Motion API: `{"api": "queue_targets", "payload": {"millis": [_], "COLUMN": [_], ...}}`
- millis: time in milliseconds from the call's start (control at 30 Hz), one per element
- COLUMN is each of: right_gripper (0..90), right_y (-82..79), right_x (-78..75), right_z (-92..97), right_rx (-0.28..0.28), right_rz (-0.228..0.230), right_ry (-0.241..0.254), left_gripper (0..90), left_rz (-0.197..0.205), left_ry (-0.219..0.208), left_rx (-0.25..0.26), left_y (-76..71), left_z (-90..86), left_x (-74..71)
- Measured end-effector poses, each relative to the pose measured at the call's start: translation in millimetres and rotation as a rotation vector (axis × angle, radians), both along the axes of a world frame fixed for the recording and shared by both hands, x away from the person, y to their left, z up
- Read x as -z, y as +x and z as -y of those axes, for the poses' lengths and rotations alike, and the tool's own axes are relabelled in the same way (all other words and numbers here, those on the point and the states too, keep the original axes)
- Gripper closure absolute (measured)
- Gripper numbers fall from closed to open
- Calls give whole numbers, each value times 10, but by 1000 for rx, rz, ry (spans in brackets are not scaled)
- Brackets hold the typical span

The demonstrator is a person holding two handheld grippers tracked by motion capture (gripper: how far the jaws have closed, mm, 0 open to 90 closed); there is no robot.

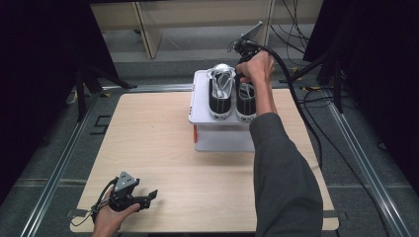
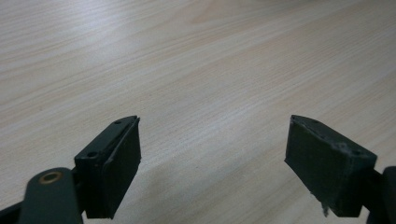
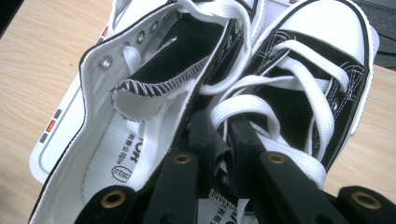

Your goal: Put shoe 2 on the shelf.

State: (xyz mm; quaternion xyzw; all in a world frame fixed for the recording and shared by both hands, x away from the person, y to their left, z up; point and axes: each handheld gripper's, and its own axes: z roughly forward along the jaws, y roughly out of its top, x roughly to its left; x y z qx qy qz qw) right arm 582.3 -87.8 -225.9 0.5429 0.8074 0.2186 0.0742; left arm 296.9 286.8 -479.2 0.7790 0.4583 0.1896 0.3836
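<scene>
At the bench's near left corner our left tongs (image 1: 148,197) rest released. Toward the far edge, on the white stand (image 1: 200,98), our right tongs (image 3: 219,140) are clenched on the right sneaker's (image 1: 245,98) collar; we should lift slowly, clear of its partner.

The sneaker's (image 3: 140,140) insole bears print, blurred beyond reading.

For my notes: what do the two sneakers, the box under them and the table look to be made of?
Sneakers: black canvas by the woven look and stitching, glossy white rubber-like toe caps, flat woven laces, metal eyelets.
Box: white, matte, probably cardboard; it looks like a shoebox.
Table: pale wood or wood-look laminate, with fine grain lines and a slight sheen.
</scene>
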Motion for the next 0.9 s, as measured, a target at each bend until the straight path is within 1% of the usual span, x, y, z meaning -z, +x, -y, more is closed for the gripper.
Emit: {"api": "queue_targets", "payload": {"millis": [67, 133, 167, 200, 233, 267, 300, 333, 367, 433, 467, 500, 533, 567, 600, 633, 667, 700, 733, 767, 800, 867, 900], "right_gripper": [819, 808, 784, 778, 763, 732, 717, 696, 671, 602, 581, 569, 549, 533, 523, 515, 504, 495, 479, 472, 469, 456, 452], "right_y": [-5, -8, -8, -11, -18, -22, -27, -38, -46, -81, -103, -137, -171, -195, -228, -268, -321, -353, -409, -443, -503, -590, -621], "right_x": [-1, -3, 2, -5, -11, -15, -15, -35, -45, -96, -118, -152, -178, -194, -214, -238, -262, -278, -293, -299, -304, -294, -289], "right_z": [-1, 1, 12, 17, 11, 8, 26, 32, 57, 101, 128, 163, 189, 211, 241, 281, 322, 359, 407, 437, 487, 578, 610], "right_rx": [4, 0, -3, -2, 2, -3, -21, -6, -14, -13, -21, -44, -51, -60, -67, -78, -82, -102, -114, -122, -129, -153, -153], "right_rz": [-3, -5, 7, 18, 19, 4, 19, 15, 24, 35, 58, 74, 72, 77, 85, 100, 110, 120, 128, 128, 130, 138, 140], "right_ry": [5, 9, 3, 22, 12, 16, 10, 21, 34, 52, 64, 75, 81, 76, 77, 80, 93, 98, 98, 102, 113, 118, 122], "left_gripper": [177, 177, 177, 177, 177, 177, 177, 177, 177, 177, 177, 177, 177, 177, 177, 177, 177, 177, 177, 177, 177, 177, 177], "left_rz": [-1, -2, 0, -1, -1, -2, 1, -1, -2, -2, -2, -1, -2, 2, 0, -1, -4, -6, -3, 0, -3, 1, 1], "left_ry": [-3, -4, 1, 1, -3, -5, -3, -5, -3, -3, -3, -1, 0, 24, 26, 14, 0, 24, 27, 4, 1, 3, 13], "left_rx": [-9, -4, 2, -1, -3, -10, -8, -9, -9, -10, -10, -11, -11, 3, 3, -7, -14, -6, -5, -14, -17, -15, -16], "left_y": [-6, -2, 2, -2, -4, -7, -6, -7, -7, -8, -6, -4, -3, 8, 9, 5, -1, 7, 11, 9, 6, 12, 16], "left_z": [0, 0, -2, 0, 1, 2, -3, -4, -5, -5, -6, -5, -4, -19, -19, -12, -6, -25, -30, -15, -12, -15, -22], "left_x": [-4, 1, 1, -1, -1, -2, -4, -6, -4, -5, -4, -1, 2, 1, 3, 4, 3, 0, 2, 5, 2, 2, 3]}}
